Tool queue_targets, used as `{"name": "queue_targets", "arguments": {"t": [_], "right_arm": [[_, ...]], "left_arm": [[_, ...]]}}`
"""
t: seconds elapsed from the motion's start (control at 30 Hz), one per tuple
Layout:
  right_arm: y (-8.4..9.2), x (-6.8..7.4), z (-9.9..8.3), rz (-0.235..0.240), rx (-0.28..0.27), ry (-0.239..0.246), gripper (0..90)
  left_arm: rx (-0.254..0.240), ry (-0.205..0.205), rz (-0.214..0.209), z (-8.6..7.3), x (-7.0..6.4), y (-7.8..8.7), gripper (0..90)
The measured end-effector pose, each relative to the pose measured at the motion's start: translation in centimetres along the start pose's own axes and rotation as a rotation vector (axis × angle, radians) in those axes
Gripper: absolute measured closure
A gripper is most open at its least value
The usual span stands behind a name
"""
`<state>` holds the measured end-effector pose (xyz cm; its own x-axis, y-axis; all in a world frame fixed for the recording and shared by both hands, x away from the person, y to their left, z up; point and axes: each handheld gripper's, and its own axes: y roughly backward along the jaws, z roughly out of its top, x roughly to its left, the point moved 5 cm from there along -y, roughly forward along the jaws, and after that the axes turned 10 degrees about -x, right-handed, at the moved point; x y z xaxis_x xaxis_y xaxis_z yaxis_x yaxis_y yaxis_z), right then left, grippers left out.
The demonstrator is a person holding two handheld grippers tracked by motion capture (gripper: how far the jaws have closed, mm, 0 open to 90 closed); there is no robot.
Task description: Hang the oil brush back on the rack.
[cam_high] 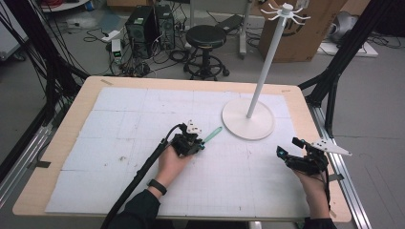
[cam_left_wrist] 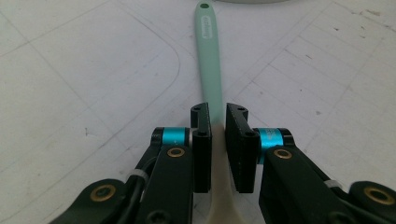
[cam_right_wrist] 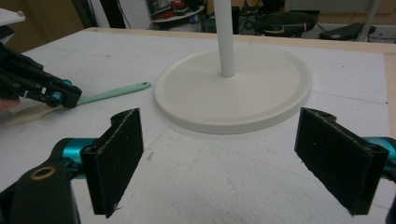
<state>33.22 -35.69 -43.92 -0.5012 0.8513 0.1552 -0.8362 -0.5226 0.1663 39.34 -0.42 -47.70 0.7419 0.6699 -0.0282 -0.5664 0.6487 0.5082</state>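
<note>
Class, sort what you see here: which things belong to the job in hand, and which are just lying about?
In the job:
- spatula, mint handle, lying on the table
- left gripper, shut on its handle
- right gripper, open, holding nothing

Lying about:
- white stand with hooks on top
- stool
- computers
- cardboard box

Mint-handled spatula (cam_left_wrist: 208, 60) flat on table

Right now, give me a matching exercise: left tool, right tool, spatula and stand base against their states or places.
1. left tool
2. right tool
3. spatula
4. stand base

A. open, nothing between its pads
B. round and white, carries the upright pole
C. closed on the handle
D. mint-green handle, lying on the mat

Pairs: 1-C, 2-A, 3-D, 4-B
</note>
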Motion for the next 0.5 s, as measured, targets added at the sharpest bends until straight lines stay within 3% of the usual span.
{"name": "queue_targets", "arguments": {"t": [0.07, 0.4, 0.5], "right_arm": [[0.02, -0.01, 0.01, 0.001, -0.001, 0.001, 15.0], [0.19, -0.17, 0.04, -0.002, -0.006, -0.003, 15.0], [0.28, -0.18, 0.09, -0.003, -0.008, -0.007, 15.0]], "left_arm": [[-0.007, 0.020, 0.005, -0.07, -0.02, 0.03, 80.9], [-0.001, 0.046, 0.016, -0.02, -0.09, 0.05, 80.1], [0.002, 0.071, -0.009, 0.01, -0.22, 0.09, 68.9]]}}
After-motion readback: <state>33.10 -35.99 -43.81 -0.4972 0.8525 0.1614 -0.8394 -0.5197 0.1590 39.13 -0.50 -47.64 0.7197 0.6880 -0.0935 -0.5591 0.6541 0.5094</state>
